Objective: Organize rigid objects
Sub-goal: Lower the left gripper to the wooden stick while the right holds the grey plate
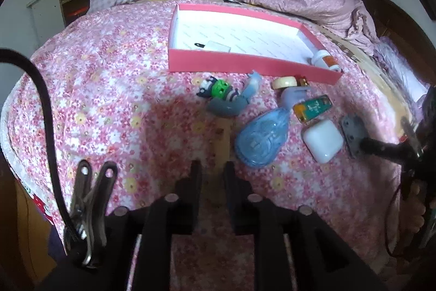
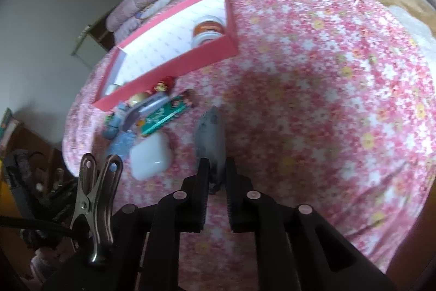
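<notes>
**R gripper clamped on grey plate**

R gripper point(image 2: 216, 173) has both fingers closed on the near end of a grey metal plate point(image 2: 211, 132), held edge-up over the floral bedsheet point(image 2: 313, 100). White case point(image 2: 150, 156) lies just left of it. Beyond: green card point(image 2: 166, 115), blue figure point(image 2: 120, 122), then pink box point(image 2: 169, 72) w/ an orange-label jar point(image 2: 208, 30) in its far right corner.

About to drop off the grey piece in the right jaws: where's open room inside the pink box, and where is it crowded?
Most of the pink box floor is bare, between a small white item near its left front and the orange-labelled jar in its right front corner. Crowded: the bedspread strip before the box, with figurine, blue bottle, green card, white case.
</notes>
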Demonstrator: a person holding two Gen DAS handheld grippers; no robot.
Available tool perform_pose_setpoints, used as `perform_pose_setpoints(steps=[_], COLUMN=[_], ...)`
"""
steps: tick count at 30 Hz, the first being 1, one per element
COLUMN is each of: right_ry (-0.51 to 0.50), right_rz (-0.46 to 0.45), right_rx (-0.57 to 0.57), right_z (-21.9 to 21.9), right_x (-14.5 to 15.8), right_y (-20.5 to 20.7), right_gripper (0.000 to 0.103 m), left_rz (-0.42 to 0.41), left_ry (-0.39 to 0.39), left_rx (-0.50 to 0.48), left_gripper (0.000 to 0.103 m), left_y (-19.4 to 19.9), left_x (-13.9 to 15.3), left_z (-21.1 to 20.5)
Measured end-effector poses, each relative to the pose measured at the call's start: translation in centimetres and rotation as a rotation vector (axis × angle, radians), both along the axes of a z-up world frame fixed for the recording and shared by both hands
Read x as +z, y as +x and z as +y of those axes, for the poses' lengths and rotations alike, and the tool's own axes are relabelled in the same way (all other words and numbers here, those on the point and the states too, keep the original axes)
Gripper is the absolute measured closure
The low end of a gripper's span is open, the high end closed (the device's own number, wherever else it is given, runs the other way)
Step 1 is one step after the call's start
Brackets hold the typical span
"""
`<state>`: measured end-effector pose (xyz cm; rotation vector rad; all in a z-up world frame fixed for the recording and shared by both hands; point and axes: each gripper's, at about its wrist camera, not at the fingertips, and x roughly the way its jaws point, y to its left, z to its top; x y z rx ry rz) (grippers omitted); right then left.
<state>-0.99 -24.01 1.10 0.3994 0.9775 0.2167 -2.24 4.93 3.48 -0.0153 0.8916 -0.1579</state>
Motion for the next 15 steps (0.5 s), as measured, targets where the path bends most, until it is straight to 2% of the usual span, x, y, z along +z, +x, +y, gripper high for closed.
perform_pose_setpoints(steps=[3,8,12,15], right_ry=[-0.023,-0.156,-0.245,-0.264], right_rz=[-0.020,-0.092,-0.127,-0.130], right_rx=[-0.012,0.044,0.119,0.147], right_z=[0.0,1.2,3.0,3.8], right_x=[0.3,1.4,1.3,1.0], right_y=[-0.3,-1.2,-1.9,-2.0], right_gripper=[0.072,0.064,0.061,0.061], left_rz=[-0.003,0.036,0.060,0.038], left_ry=[0.019,0.009,-0.003,0.052], left_rx=[0.004,-0.028,-0.065,-0.064], left_gripper=[0.065,0.064,0.057,0.057], left_y=[0.1,-0.4,-1.6,-2.2], left_x=[-0.3,-0.6,-1.0,-1.2], left_z=[0.0,0.4,0.8,0.9])
